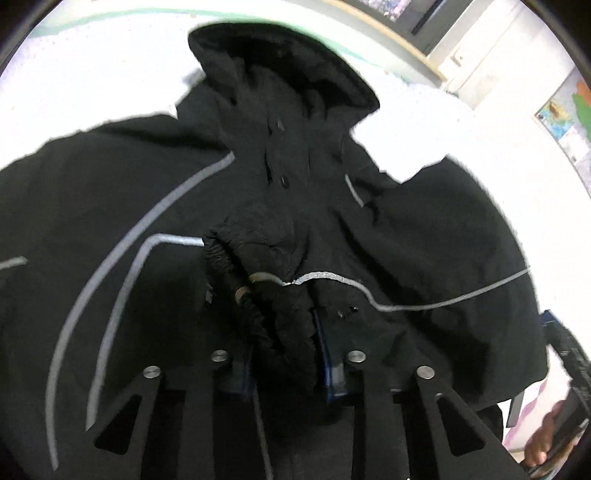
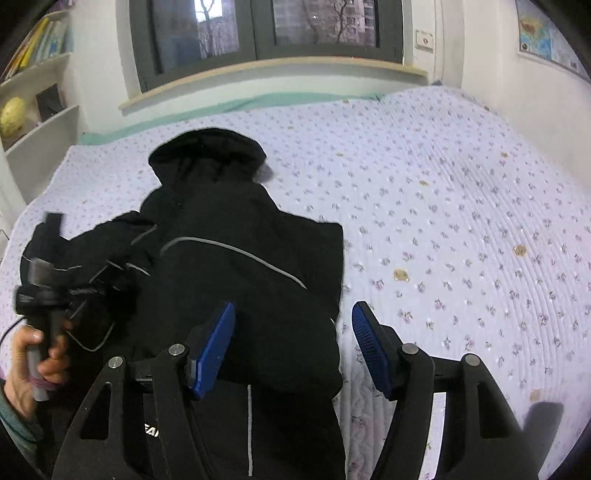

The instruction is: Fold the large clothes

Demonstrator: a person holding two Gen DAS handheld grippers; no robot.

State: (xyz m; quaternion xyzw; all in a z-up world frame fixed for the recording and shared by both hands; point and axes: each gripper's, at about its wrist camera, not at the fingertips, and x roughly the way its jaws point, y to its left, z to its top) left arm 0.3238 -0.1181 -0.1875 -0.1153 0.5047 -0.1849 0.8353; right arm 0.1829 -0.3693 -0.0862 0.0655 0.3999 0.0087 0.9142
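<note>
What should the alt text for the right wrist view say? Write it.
A black hooded jacket with grey piping lies on a floral quilted bed below a window. The right gripper hovers open over the jacket's edge, blue pads empty. At left, a hand holds the left gripper.

jacket (image 2: 236,266) on bed (image 2: 461,221) | hood toward window (image 2: 266,29)

Black hooded cloth jacket (image 2: 236,236): matt, grey piping, elastic-gathered cuff (image 1: 236,295). Lilac floral quilted bedspread (image 2: 461,221): stitched, ridged. Blue ribbed gripper pads (image 2: 364,328).
</note>
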